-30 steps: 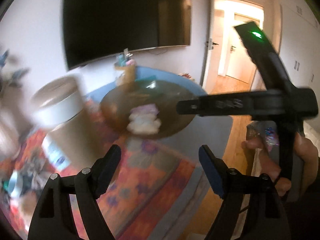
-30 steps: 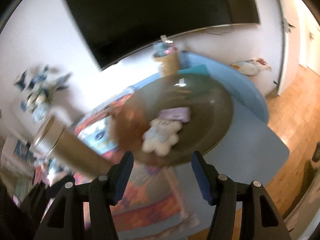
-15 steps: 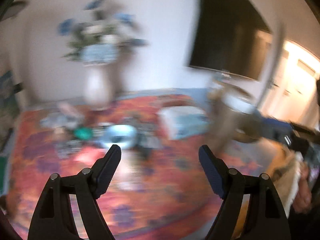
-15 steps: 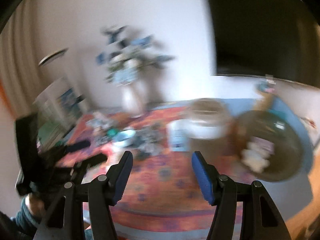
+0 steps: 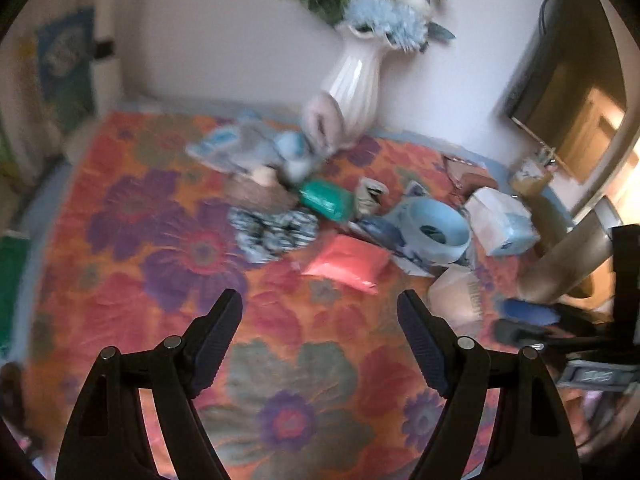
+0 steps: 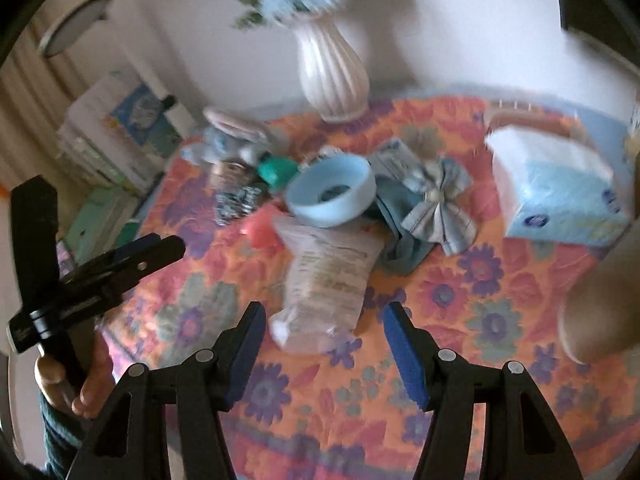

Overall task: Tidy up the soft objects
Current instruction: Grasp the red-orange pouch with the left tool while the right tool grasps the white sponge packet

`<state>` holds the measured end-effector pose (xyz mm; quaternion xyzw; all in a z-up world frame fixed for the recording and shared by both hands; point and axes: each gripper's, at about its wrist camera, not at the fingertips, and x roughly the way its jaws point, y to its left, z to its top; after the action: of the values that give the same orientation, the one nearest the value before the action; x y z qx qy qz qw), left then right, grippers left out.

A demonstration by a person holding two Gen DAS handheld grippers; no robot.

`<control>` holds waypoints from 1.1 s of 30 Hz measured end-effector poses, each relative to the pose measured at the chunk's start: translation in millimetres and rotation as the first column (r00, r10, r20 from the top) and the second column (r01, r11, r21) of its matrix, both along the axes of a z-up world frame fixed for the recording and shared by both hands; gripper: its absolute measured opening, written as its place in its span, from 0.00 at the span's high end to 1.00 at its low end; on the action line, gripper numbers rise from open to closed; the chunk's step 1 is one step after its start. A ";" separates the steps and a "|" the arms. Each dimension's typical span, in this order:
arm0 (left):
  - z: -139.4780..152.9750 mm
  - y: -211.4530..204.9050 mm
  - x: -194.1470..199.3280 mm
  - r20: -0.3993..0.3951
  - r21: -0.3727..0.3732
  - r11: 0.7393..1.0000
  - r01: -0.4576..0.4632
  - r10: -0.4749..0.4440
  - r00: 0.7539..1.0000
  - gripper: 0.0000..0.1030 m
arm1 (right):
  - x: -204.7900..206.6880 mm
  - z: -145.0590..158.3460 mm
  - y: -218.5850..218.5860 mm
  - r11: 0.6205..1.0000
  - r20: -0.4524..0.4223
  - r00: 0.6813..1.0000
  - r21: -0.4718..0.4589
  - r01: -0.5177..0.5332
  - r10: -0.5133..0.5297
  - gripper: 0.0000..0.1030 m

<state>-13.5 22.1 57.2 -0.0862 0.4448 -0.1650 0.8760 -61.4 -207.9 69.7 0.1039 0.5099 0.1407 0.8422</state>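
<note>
A heap of soft things lies on the orange flowered cloth (image 5: 168,280): a pink pouch (image 5: 348,260), a black-and-white scrunchie (image 5: 272,230), a green pouch (image 5: 326,198), a blue plush rabbit (image 5: 296,152), a striped fabric bow (image 6: 438,204) and a clear plastic packet (image 6: 324,280). My left gripper (image 5: 320,316) hangs open above bare cloth in front of the pink pouch. My right gripper (image 6: 324,324) stands open just short of the clear packet, nothing between its fingers. The other tool shows at each view's edge.
A light blue bowl (image 6: 332,190) sits in the heap. A tissue box (image 6: 556,192) stands to the right, a white ribbed vase (image 6: 332,76) of blue flowers at the back wall, a tan cylinder (image 6: 600,304) at far right. A hand (image 6: 86,384) holds the left tool.
Both views have swung from the round brown tray with the white plush to the flowered cloth and its heap. Both grippers have come lower and closer to it, still open.
</note>
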 end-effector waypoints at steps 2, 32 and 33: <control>-11.7 -13.7 13.4 -0.030 0.001 0.999 0.047 -0.047 0.998 0.24 | 14.1 -13.9 0.5 0.999 -0.036 0.999 0.027 0.021 -0.020 0.42; -34.1 -22.0 -0.3 -0.005 -0.010 0.997 0.081 -0.081 0.997 0.46 | -4.2 -23.5 35.5 0.969 -0.026 0.989 -0.199 -0.148 0.146 0.60; -35.1 -18.9 -2.9 -0.003 -0.017 0.997 0.072 -0.072 0.997 0.46 | -7.0 -22.3 34.8 0.967 -0.025 0.988 -0.204 -0.152 0.151 0.60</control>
<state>-16.5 3.1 22.1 -0.0776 0.4481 -0.2001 0.8679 -68.4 -173.1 47.4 -0.0223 0.5321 0.1507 0.8329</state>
